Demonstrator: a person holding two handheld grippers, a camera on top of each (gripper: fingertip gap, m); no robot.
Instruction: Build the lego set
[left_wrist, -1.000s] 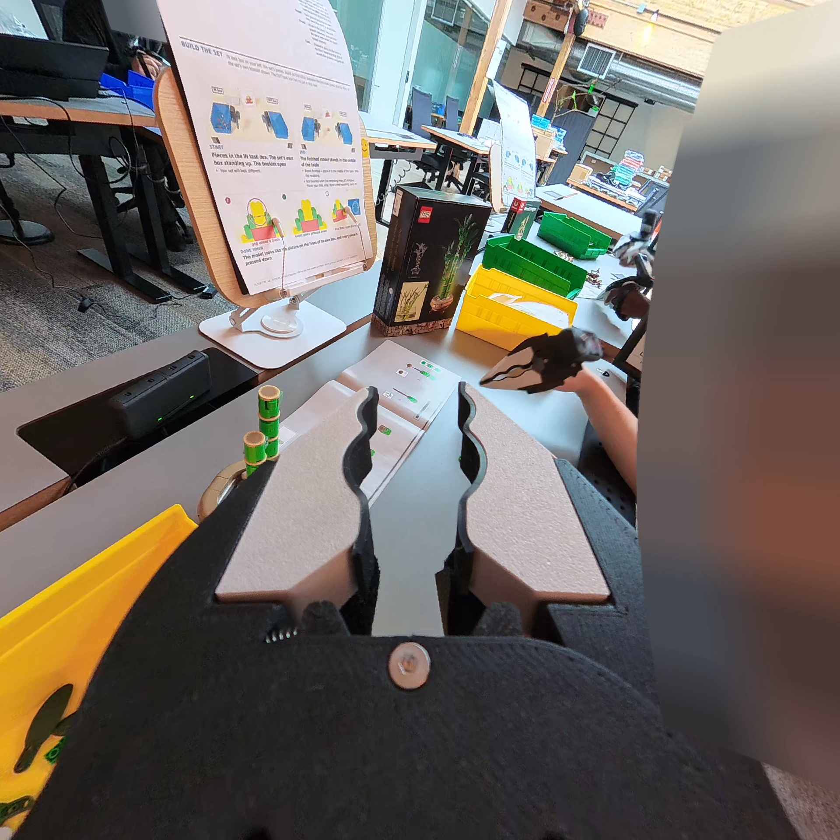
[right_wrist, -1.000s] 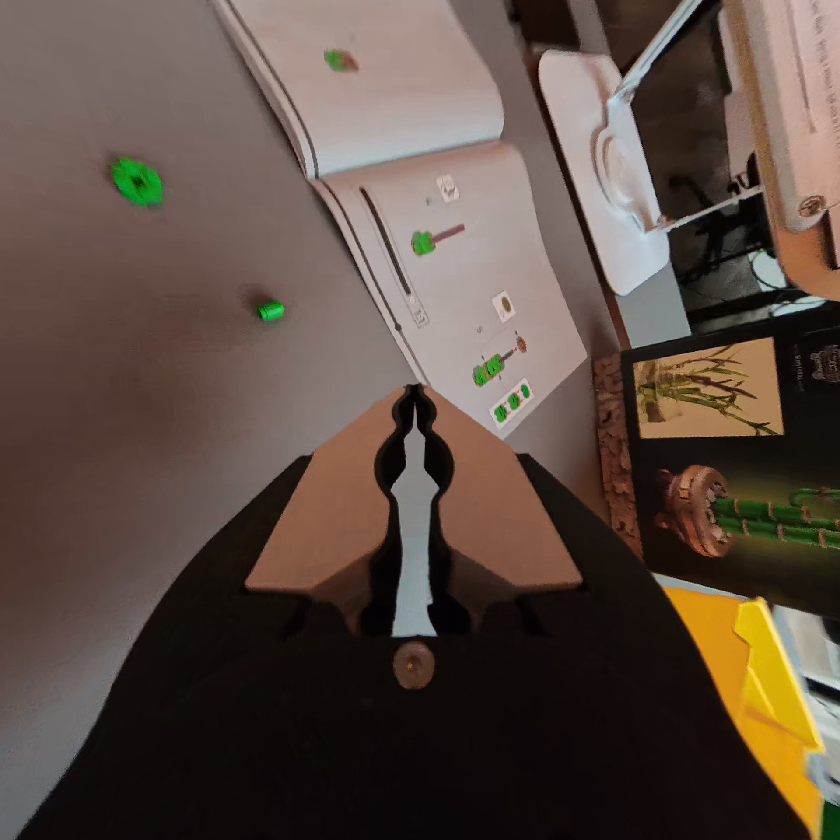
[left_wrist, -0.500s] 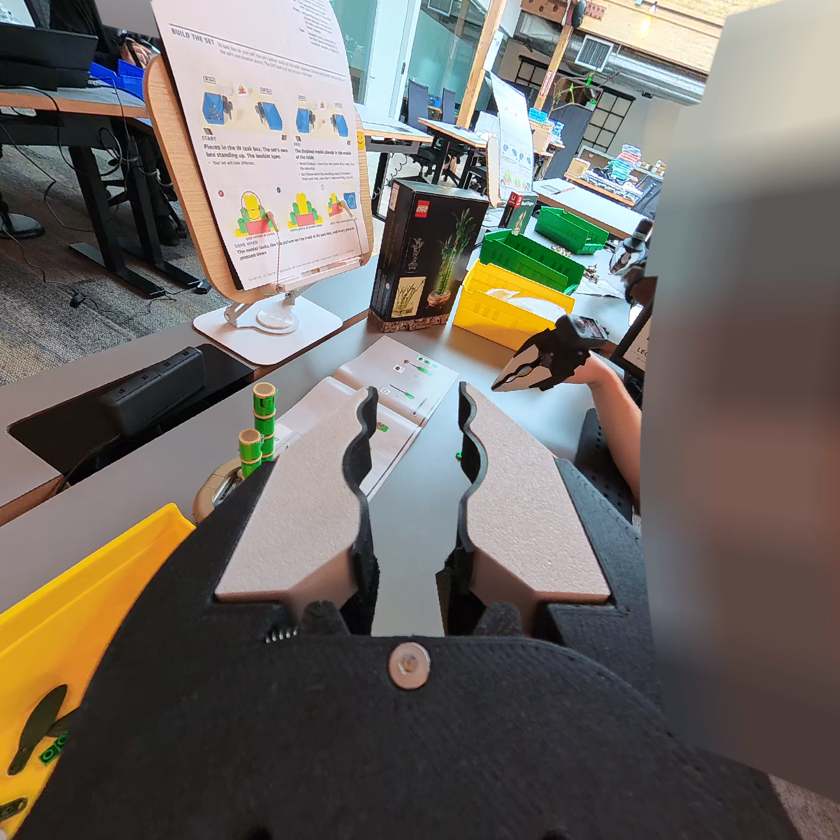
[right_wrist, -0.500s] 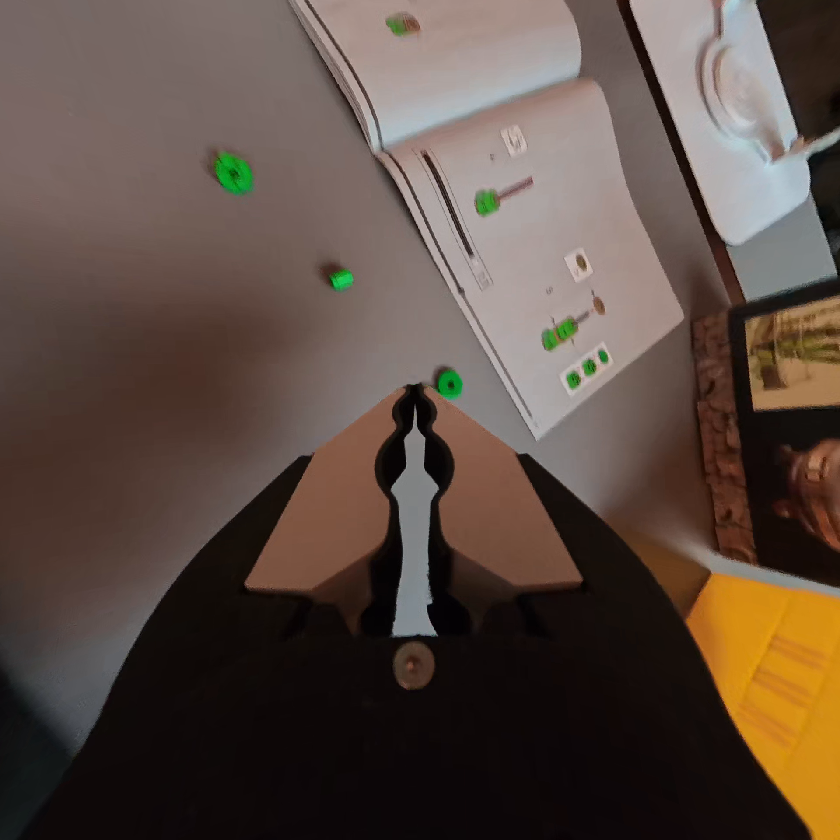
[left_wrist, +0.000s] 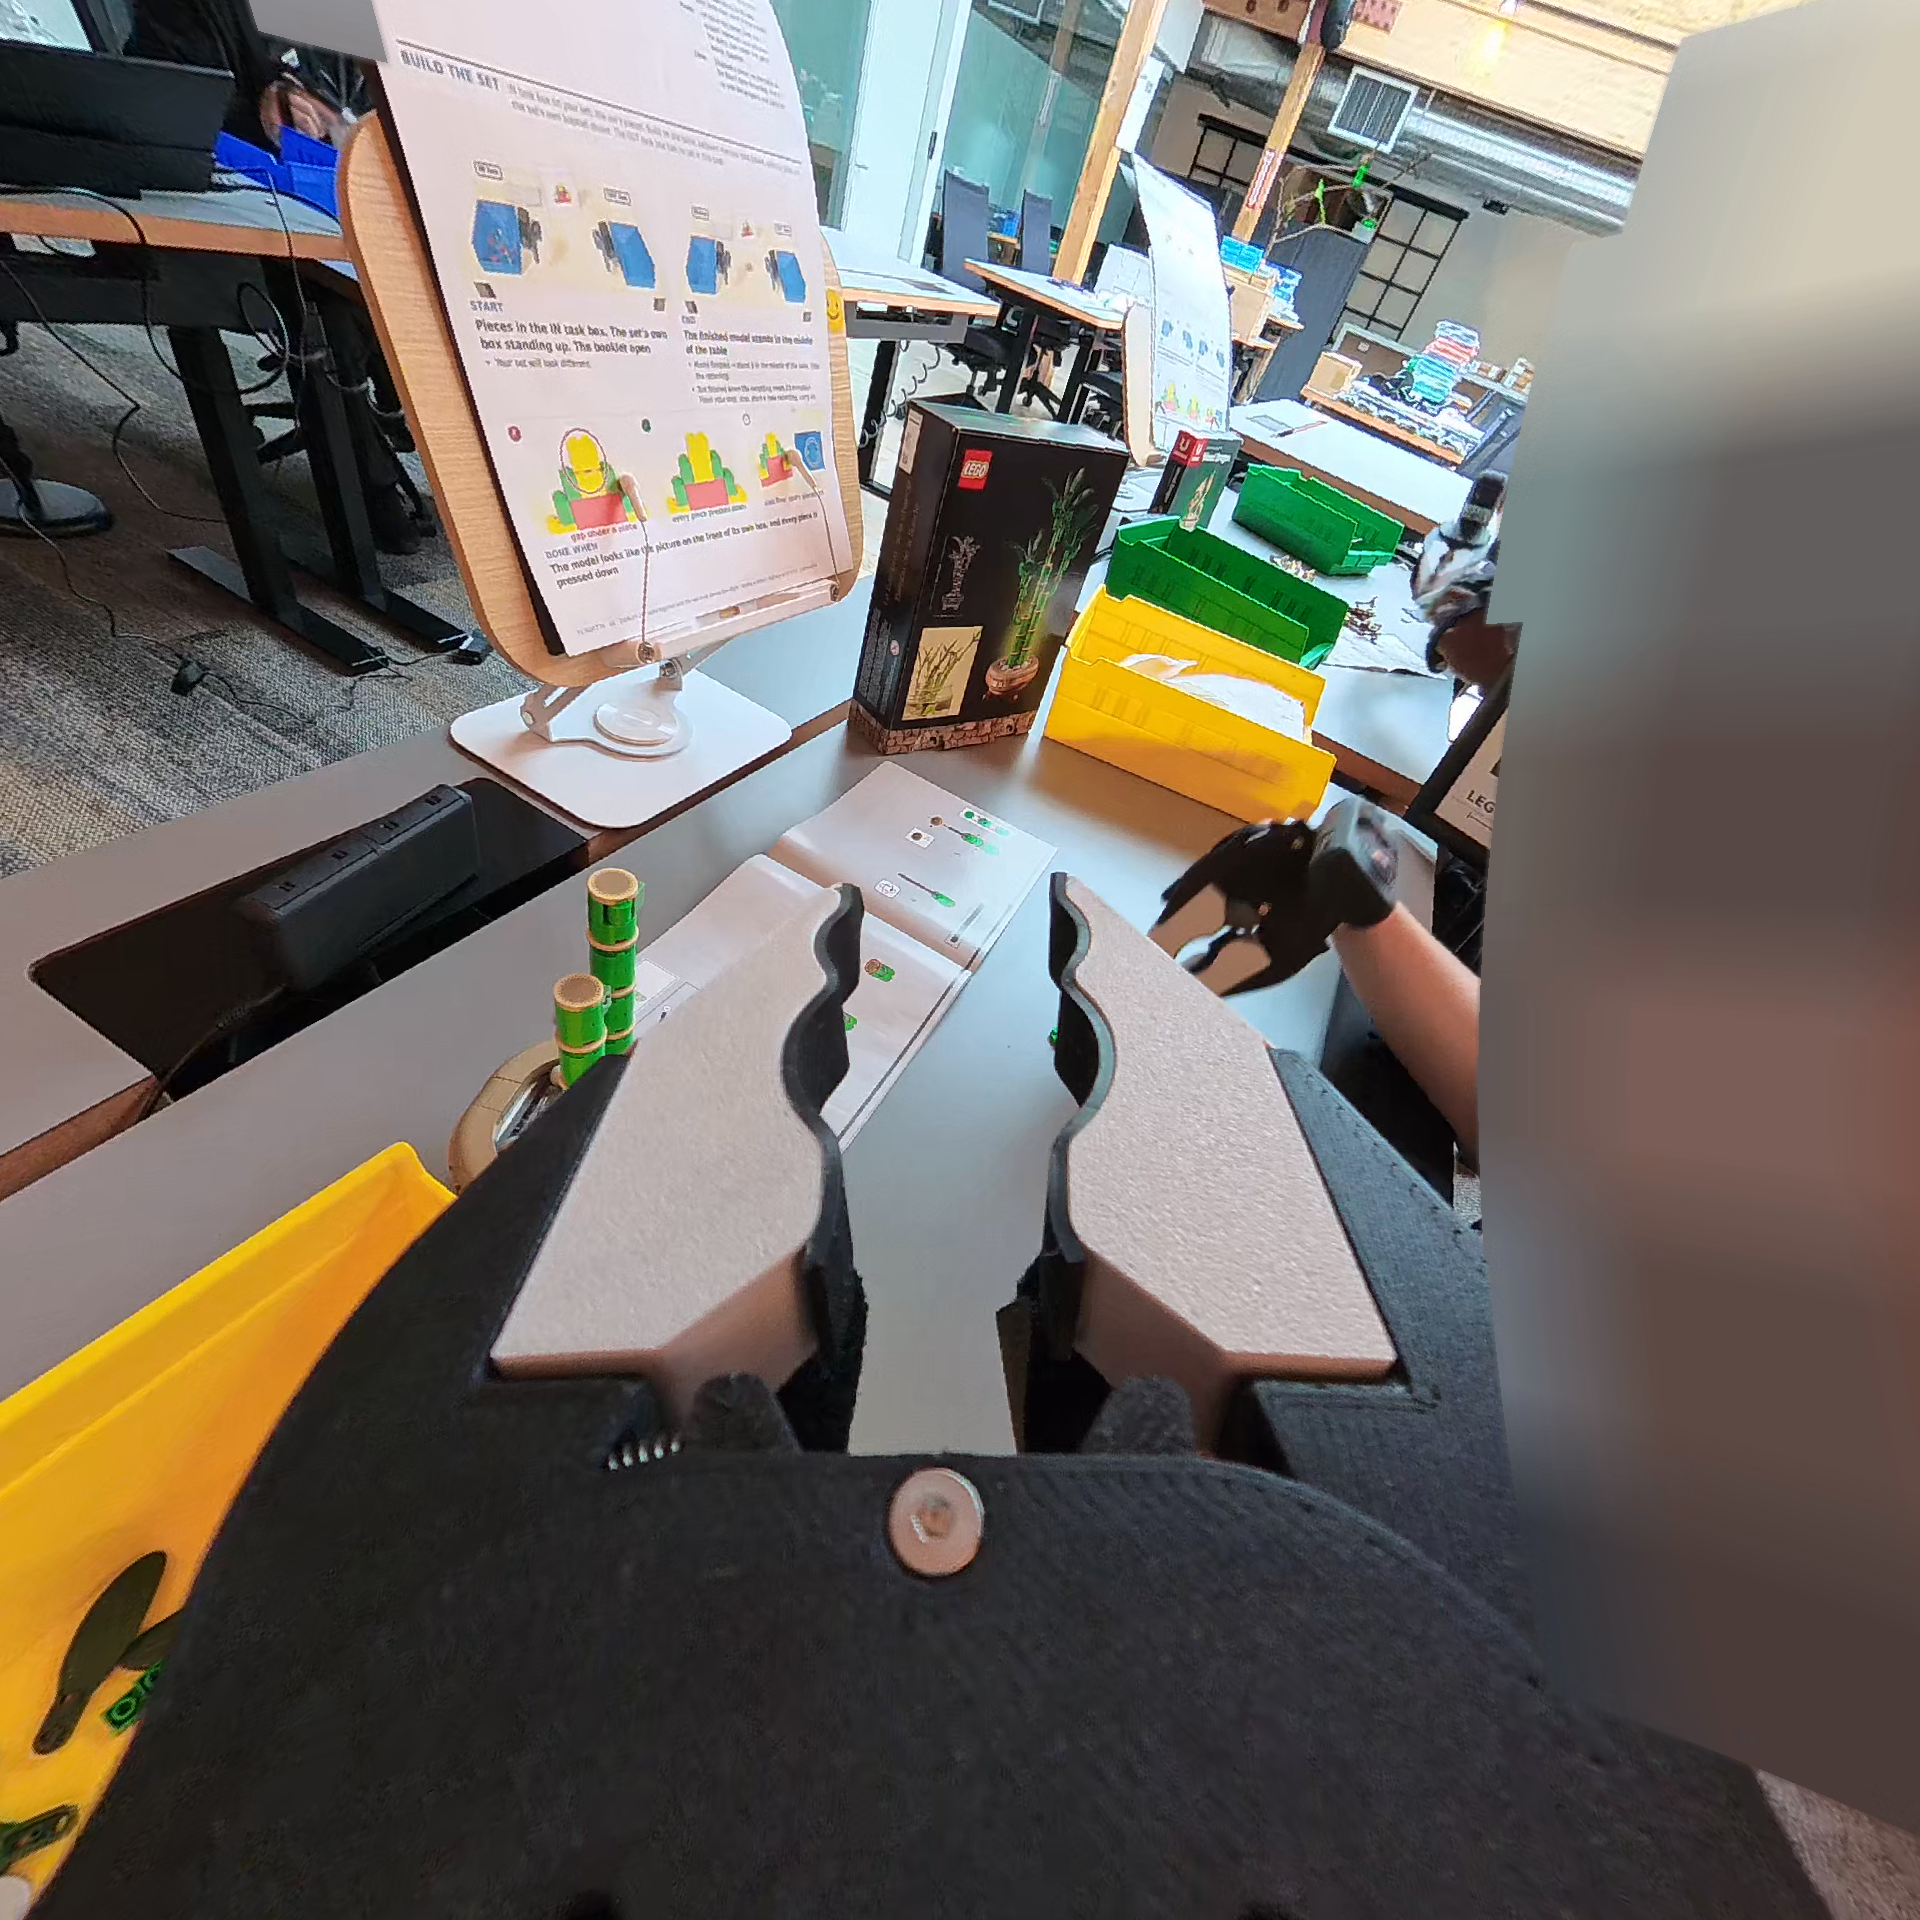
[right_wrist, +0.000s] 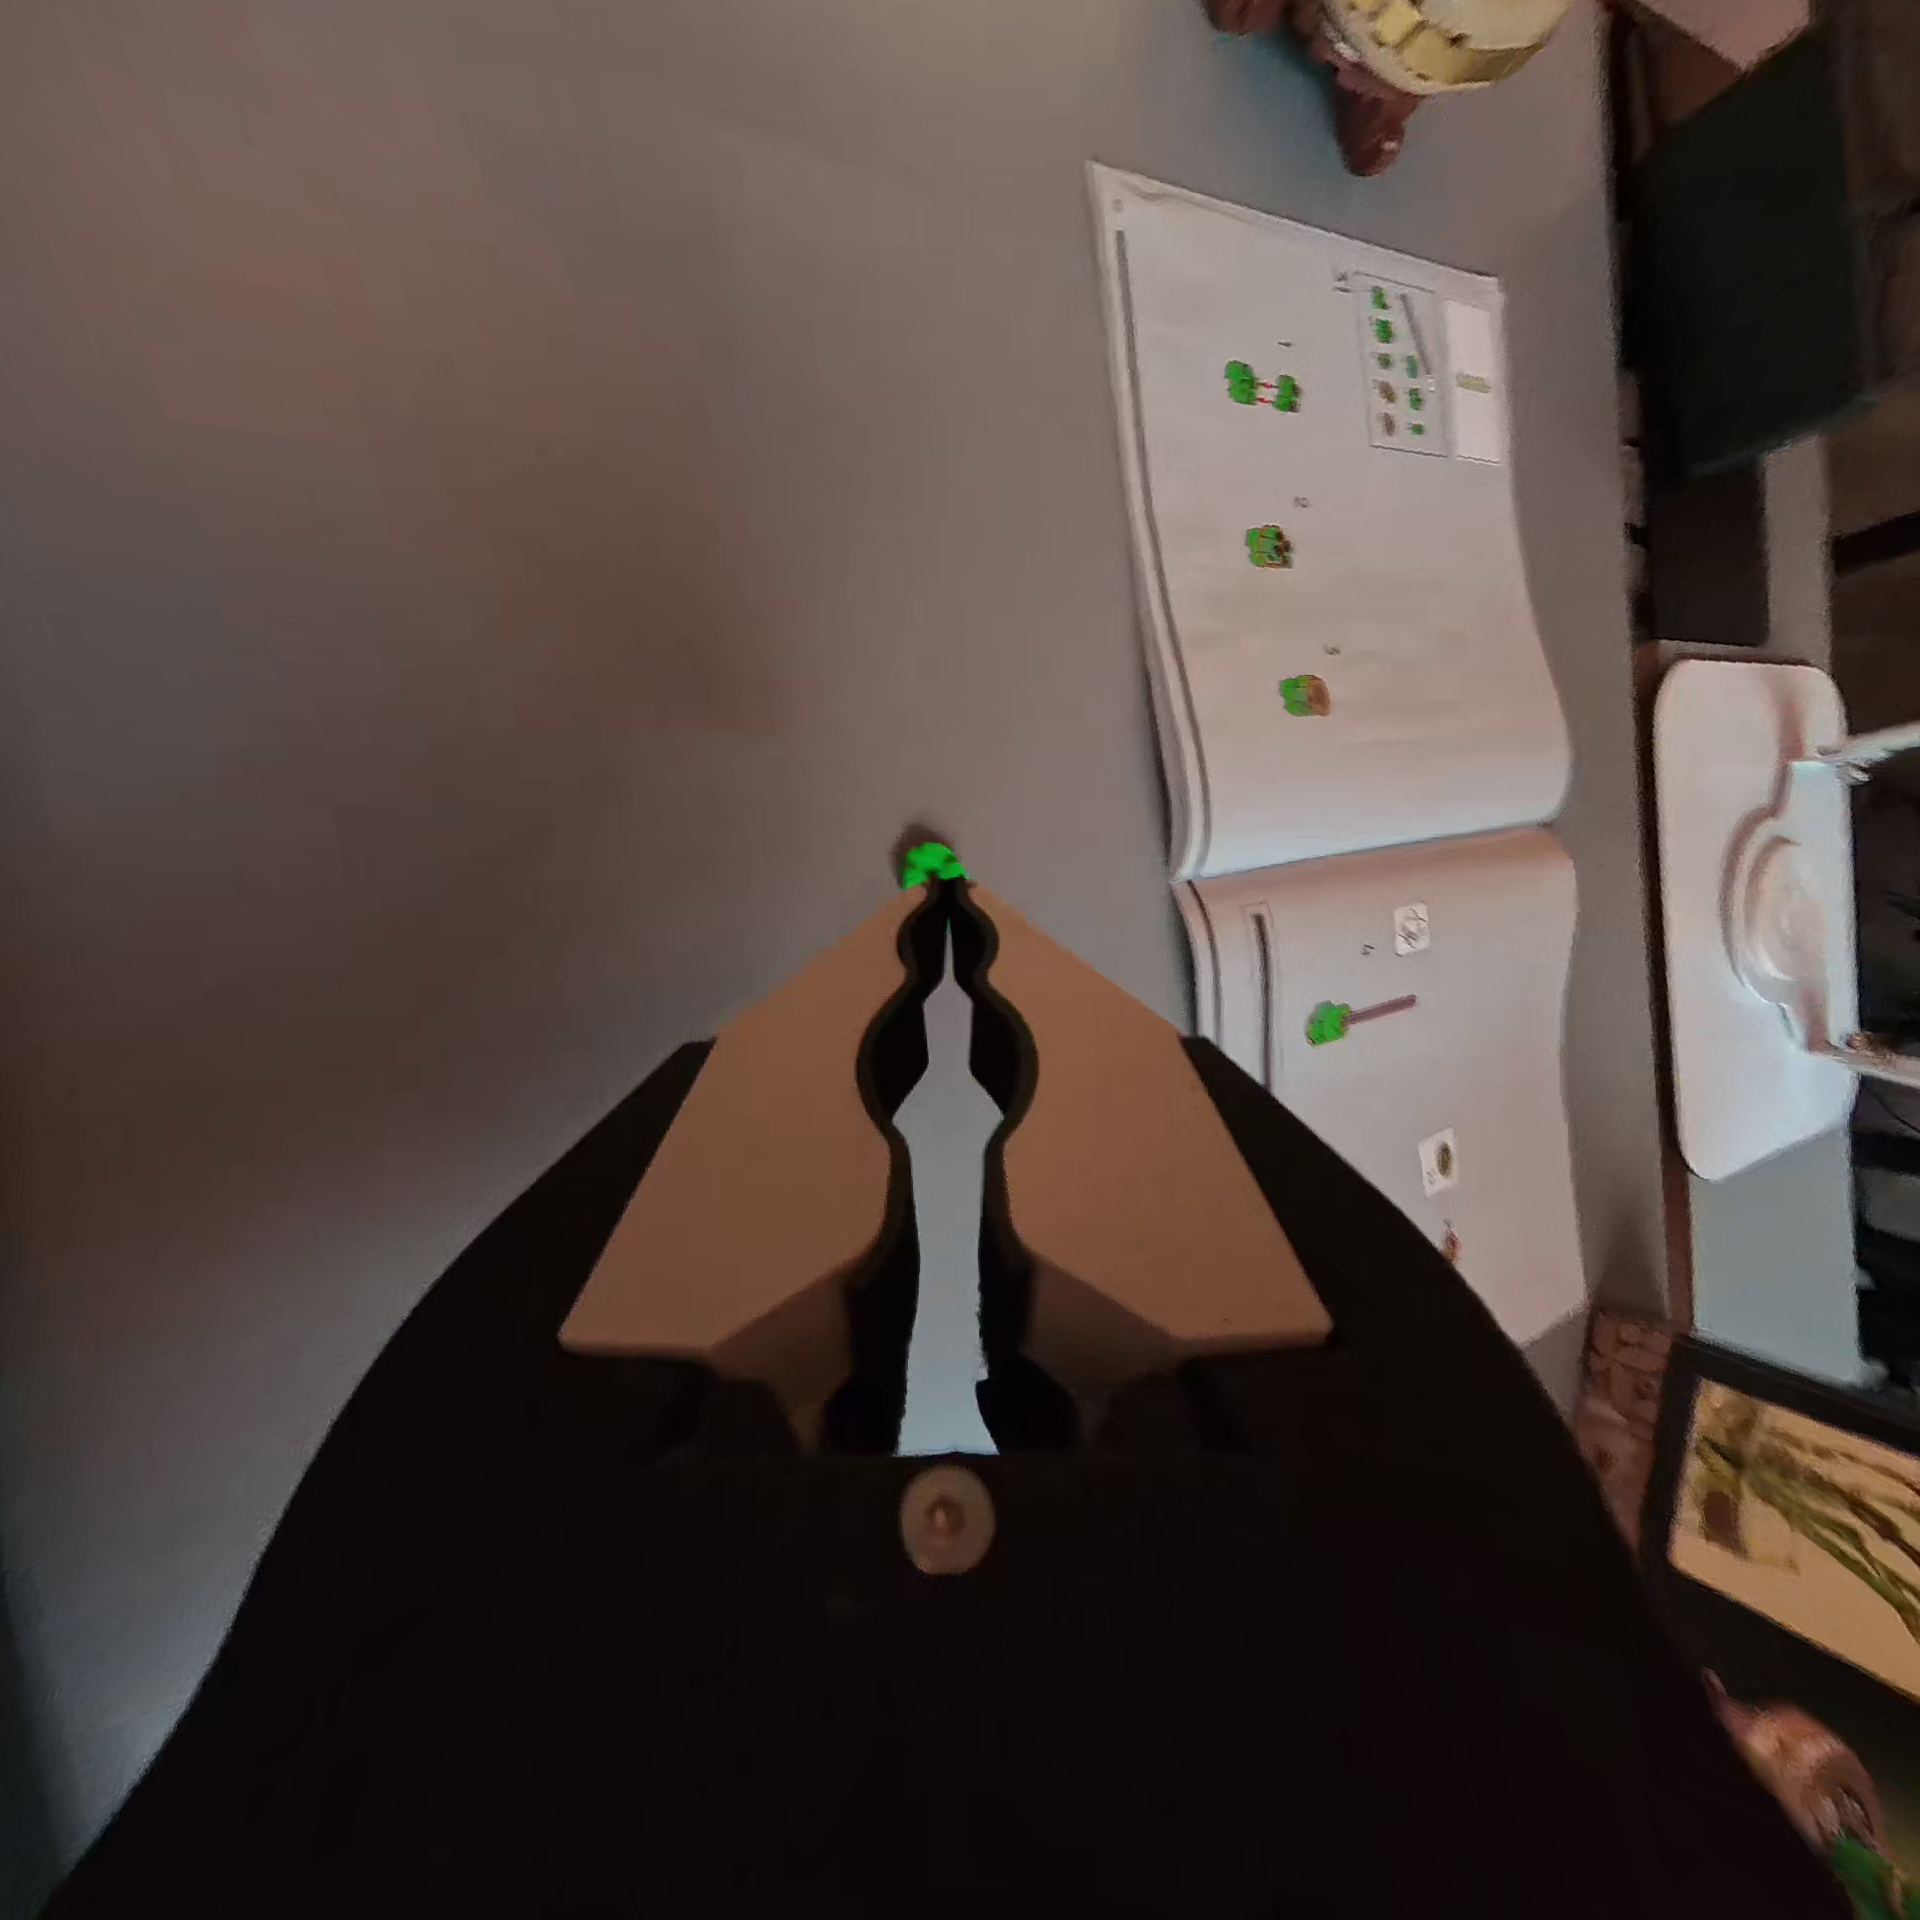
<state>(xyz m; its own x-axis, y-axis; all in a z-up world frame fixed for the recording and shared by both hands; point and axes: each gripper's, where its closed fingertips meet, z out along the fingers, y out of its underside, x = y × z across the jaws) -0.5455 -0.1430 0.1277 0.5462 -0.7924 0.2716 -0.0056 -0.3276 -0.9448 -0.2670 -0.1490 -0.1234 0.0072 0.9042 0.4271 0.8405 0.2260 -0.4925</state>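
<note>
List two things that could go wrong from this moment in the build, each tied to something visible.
The right tongs pinch the small green piece only at their very tips, so it may slip out onto the grey table. The right wrist view is motion-blurred, suggesting quick movement that could shake it loose. The left tongs hang open near the bamboo stalks and might topple them.

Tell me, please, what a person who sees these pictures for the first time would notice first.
Probably the bright green piece at the closed tips of the right gripper, vivid against the grey table. Next, the partly built green bamboo stalks standing left of the open booklet, just beyond the open, empty left gripper. Behind them stands the dark set box.
</note>
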